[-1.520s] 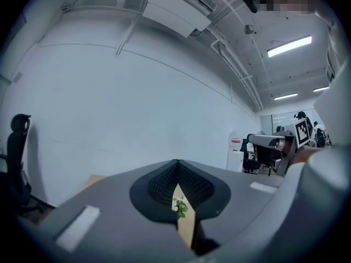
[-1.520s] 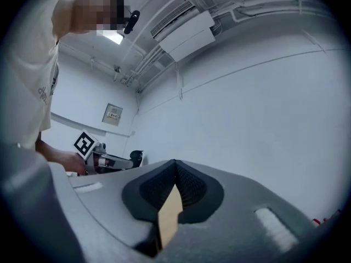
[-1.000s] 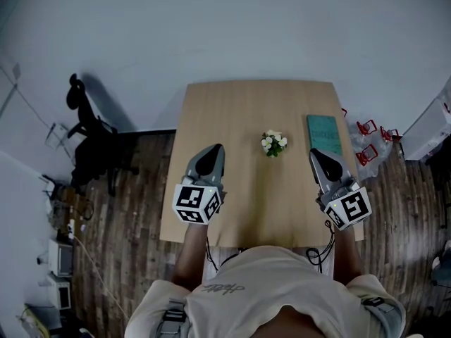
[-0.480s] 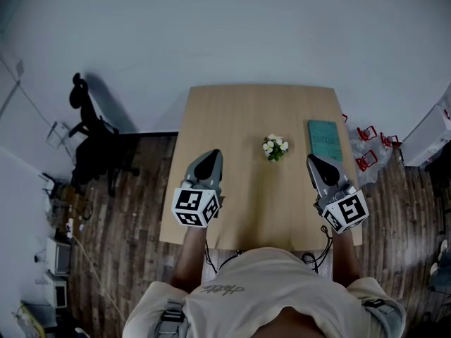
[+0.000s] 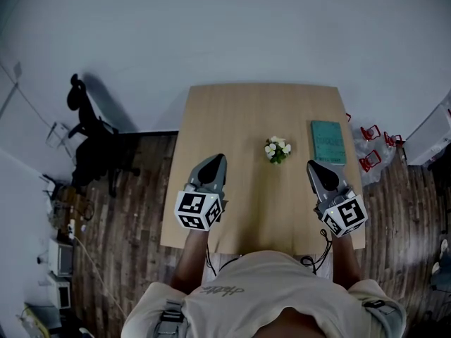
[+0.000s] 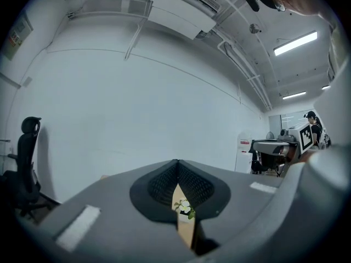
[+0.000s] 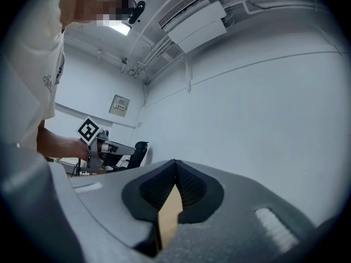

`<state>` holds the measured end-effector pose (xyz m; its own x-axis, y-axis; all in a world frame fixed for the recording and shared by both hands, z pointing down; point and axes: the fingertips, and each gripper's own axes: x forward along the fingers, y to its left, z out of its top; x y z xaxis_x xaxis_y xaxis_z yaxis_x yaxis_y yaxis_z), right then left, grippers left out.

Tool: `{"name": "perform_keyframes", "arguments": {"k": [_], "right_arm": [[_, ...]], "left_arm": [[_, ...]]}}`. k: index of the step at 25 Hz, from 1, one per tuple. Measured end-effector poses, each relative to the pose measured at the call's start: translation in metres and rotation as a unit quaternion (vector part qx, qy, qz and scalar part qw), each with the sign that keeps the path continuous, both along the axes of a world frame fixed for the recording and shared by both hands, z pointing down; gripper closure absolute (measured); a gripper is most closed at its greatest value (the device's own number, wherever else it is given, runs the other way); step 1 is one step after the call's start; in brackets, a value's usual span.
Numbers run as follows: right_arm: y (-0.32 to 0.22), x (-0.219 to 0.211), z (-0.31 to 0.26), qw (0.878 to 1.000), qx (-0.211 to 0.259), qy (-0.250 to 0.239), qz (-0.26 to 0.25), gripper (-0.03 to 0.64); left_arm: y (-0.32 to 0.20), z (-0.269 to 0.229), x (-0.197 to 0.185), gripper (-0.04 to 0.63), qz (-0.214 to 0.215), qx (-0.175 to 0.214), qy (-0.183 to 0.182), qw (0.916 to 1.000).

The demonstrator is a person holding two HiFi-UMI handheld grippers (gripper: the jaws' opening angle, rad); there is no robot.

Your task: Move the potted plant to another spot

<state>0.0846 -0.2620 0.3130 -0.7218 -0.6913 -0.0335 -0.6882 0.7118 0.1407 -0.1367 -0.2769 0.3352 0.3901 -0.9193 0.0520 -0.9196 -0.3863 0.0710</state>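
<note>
The left gripper [image 5: 217, 162] and right gripper [image 5: 316, 167] hang over the near half of the wooden table [image 5: 232, 111]. Both are shut tight and hold nothing. They lie level, well apart, pointing at the far wall. A green book [image 5: 328, 141] lies ahead of the right one. The little potted plant [image 5: 276, 148] stands near the book, untouched.

your left gripper [image 5: 217, 159] and right gripper [image 5: 313, 165] have both dipped a little; in the head view they now sit slightly lower, nearer the table's [image 5: 239, 118] near edge; your head has shifted a touch too, so the potted plant [image 5: 277, 148] and the green book [image 5: 328, 142] show slightly lower and further right.
</note>
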Motion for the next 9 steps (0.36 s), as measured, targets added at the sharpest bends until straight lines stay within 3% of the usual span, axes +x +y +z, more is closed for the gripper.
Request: {"name": "perform_keyframes", "arguments": {"k": [9], "right_arm": [[-0.011,-0.002,0.024,1.0,-0.021,0.005,0.012,0.615]], "left_arm": [[-0.011,0.024,-0.017,0.58,-0.008,-0.022,0.007,0.9997]]}}
